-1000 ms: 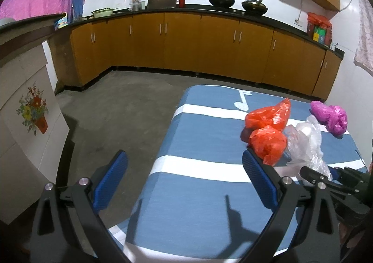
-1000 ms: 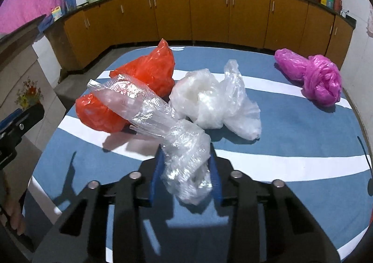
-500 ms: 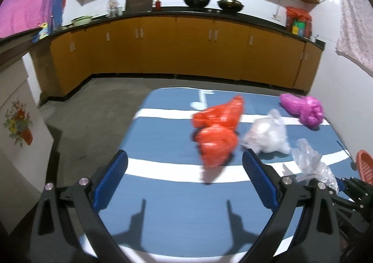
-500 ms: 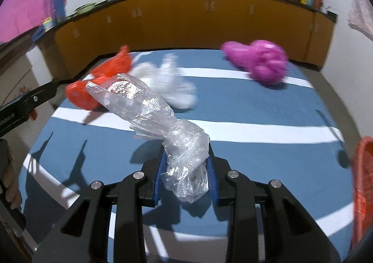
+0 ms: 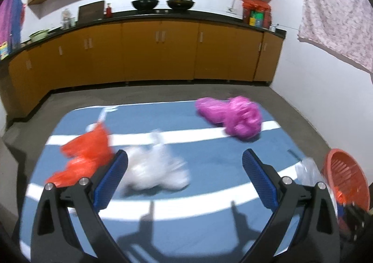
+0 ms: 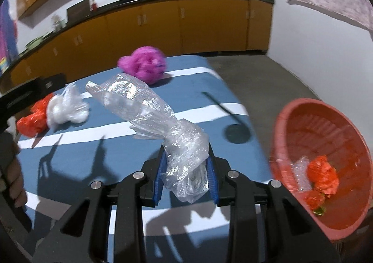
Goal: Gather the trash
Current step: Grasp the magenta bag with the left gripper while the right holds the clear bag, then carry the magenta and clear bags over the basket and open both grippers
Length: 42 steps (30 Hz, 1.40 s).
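Trash is what I'm gathering: a crumpled clear plastic bag [image 6: 163, 132] sits pinched between the blue pads of my right gripper [image 6: 186, 175], closed tight on its lower bunch, while the loose upper end fans out toward the upper left of the right wrist frame. At the right edge waits the red basket [image 6: 291, 121], already holding some red and clear scraps low inside. My left gripper [image 5: 184, 181] hangs wide open and empty over the blue striped table [image 5: 209, 228] — between its pads in the left wrist frame lies a white bag [image 5: 153, 169], with a red bag [image 5: 84, 153] at left and a pink bag [image 5: 235, 118] at upper right, all waiting on the cloth. The risk from here, as I judge it: the long floppy tail of the clear bag could catch the basket's rim or drape outside when I let go, because only one end is held — and light film may cling to the pads rather than drop.
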### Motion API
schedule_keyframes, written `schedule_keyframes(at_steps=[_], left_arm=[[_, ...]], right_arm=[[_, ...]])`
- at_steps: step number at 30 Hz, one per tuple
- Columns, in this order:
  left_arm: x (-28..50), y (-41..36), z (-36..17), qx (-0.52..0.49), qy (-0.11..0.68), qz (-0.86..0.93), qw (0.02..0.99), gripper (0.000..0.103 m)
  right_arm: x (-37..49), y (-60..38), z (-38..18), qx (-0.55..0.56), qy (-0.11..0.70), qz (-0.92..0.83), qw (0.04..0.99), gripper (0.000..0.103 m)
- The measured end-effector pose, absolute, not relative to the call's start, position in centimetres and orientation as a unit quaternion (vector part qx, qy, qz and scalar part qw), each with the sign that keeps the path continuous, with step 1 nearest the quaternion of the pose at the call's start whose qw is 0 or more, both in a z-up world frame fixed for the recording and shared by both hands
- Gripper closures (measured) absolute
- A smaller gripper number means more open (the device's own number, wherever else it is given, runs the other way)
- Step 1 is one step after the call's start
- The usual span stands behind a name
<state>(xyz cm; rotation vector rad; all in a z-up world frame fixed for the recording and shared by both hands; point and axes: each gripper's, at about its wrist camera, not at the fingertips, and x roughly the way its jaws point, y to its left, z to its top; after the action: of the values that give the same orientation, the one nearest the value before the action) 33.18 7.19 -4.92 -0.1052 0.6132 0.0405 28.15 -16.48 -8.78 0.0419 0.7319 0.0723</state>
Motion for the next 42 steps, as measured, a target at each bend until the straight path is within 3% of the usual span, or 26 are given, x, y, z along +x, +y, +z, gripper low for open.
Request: schedule_keyframes(at_steps=[14, 23, 25, 27, 33, 42], left_arm=[[45.2, 0.0, -6.8, -0.076, 0.328, 0.023, 0.941, 0.007], [49.6, -2.3, -8.4, -0.038, 0.356, 0.036, 0.933, 0.007], [50.0, -2.4, -9.0, -0.035, 0.366, 0.035, 0.929, 0.013], [50.3, -2.2, -9.7, -0.04, 0.38, 0.026, 0.924, 0.03], [49.4, -1.3, -9.8, -0.048, 0.38, 0.011, 0.924, 0.048], [46.0, -0.6, -8.1, -0.015, 0.362, 0.005, 0.932, 0.054]], right_arm=[[28.0, -22.2, -8.8, 0.08, 0.352, 0.009, 0.932, 0.071], [28.2, -22.3, -8.9, 0.082, 0.355, 0.019, 0.931, 0.071], [28.2, -22.3, -8.8, 0.083, 0.353, 0.02, 0.932, 0.071], [28.2, -22.3, -8.8, 0.083, 0.353, 0.022, 0.932, 0.071], [28.0, -22.0, -8.9, 0.086, 0.352, 0.024, 0.932, 0.071], [26.8, -22.0, -7.5, 0.092, 0.343, 0.023, 0.935, 0.071]])
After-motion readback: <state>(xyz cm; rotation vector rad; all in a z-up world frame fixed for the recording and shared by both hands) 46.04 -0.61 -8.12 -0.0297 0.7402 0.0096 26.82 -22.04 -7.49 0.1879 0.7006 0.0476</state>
